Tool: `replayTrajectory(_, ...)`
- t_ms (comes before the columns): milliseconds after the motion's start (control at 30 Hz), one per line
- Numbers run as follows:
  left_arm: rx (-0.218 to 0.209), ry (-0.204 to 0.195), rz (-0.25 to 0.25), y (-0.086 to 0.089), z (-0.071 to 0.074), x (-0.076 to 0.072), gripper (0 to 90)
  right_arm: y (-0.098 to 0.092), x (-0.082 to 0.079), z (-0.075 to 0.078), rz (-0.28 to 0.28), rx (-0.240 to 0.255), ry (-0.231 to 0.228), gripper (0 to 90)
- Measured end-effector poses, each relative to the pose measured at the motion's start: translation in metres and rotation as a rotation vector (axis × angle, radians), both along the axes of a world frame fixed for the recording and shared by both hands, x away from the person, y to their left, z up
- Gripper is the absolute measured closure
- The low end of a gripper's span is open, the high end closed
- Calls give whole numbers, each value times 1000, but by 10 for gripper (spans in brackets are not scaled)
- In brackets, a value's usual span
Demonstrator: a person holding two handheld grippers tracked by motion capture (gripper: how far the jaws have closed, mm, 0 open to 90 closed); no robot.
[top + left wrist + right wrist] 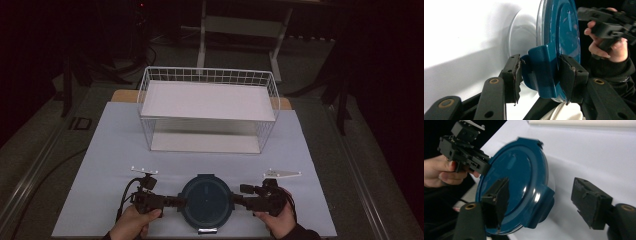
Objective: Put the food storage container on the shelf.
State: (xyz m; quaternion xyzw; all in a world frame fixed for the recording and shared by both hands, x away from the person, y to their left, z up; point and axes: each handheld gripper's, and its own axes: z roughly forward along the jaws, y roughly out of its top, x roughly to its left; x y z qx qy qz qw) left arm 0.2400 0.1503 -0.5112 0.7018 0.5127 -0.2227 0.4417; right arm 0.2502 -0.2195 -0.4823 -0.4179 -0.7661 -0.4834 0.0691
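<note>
— At the near edge of the pale table (100, 165), what is the person doing with that round dark-teal plastic lid over a clear container (205, 200)?

— They are taking it by its two side clasps. The left gripper (540, 75) is clamping the teal latch tab (541, 70) on its side; both pads are pressing on it. The right gripper (541, 202) is standing apart around the opposite tab (544, 202), one pad over the lid's top, the other well clear, so it is not gripping anything yet.

— How would you do this step well?

— I would be centring the right jaws on the tab before squeezing, so the pads bite the flap and not the lid's rim. Then both sides should be moving together; pulling one side first will probably tilt the container. Slow pressure looks wise, since the plastic seems slick and glossy.

— And the white wire two-tier rack (207, 107) behind?

— It is standing well apart from the lid, farther up the table, both shelves bare.

— Any brand or writing?

— I am seeing none I can read; the lid's surface is showing reflections and a faint moulded line.
</note>
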Motion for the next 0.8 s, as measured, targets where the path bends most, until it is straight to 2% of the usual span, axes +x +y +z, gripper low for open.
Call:
replayTrajectory(133, 1, -16, -4, 0, 1, -3, 548, 0, 3, -9, 36, 11, 91, 392)
replayTrajectory(233, 4, -28, -10, 0, 2, -4, 551, 0, 5, -13, 51, 22, 144, 431)
replayTrajectory(300, 6, -38, -16, -1, 3, -5, 552, 0, 6, -17, 67, 21, 172, 497)
replayTrajectory(367, 10, -47, -17, -1, 4, -5, 553, 1, 7, -20, 78, 40, 203, 524)
replayTrajectory(400, 9, -48, -18, -1, 4, -5, 553, 2, 7, -20, 97, 39, 211, 530)
replayTrajectory(500, 9, -52, -20, -1, 4, -6, 554, 2, 7, -19, 97, 35, 221, 533)
replayTrajectory(600, 10, -58, -17, -1, 4, -7, 553, 0, 9, -26, 93, 87, 288, 535)
replayTrajectory(800, 15, -64, -4, -2, 4, -10, 551, -1, 8, -31, 72, 142, 342, 551)
